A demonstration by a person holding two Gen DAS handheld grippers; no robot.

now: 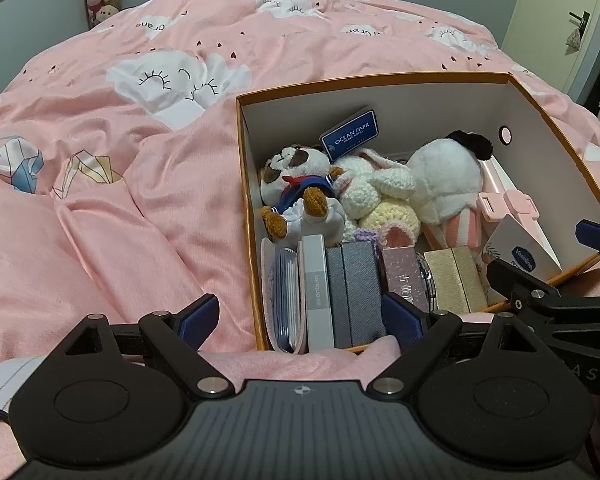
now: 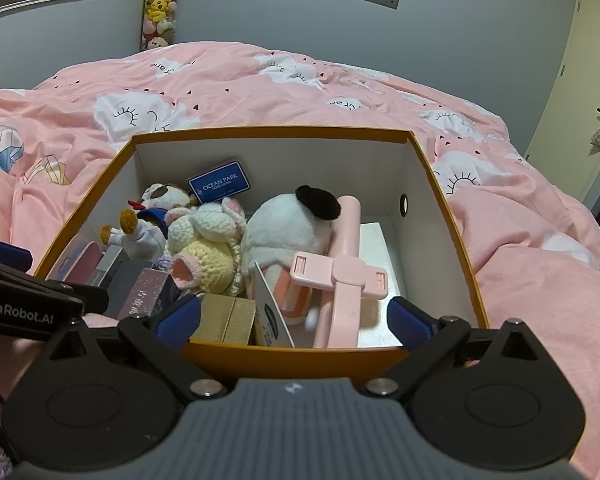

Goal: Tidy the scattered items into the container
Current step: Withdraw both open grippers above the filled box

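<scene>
An orange box (image 1: 380, 79) (image 2: 268, 133) with white inner walls sits on the bed. In it lie a plush dog (image 1: 296, 172), a crocheted bunny (image 2: 208, 240), a white plush with a black ear (image 2: 288, 224), a blue Ocean Park card (image 2: 220, 186) and several small boxes upright at the near end (image 1: 340, 288). A pink phone holder (image 2: 340, 280) rests on the box floor. My right gripper (image 2: 296, 318) stands open at the box's near rim, its pads apart from the holder. Over the near left corner my left gripper (image 1: 302, 314) is open and empty.
A rumpled pink duvet (image 1: 140, 200) with cloud prints covers the bed all round the box. A door (image 2: 580, 100) stands at the far right. A column of hanging plush toys (image 2: 160, 4) and a window are on the far wall.
</scene>
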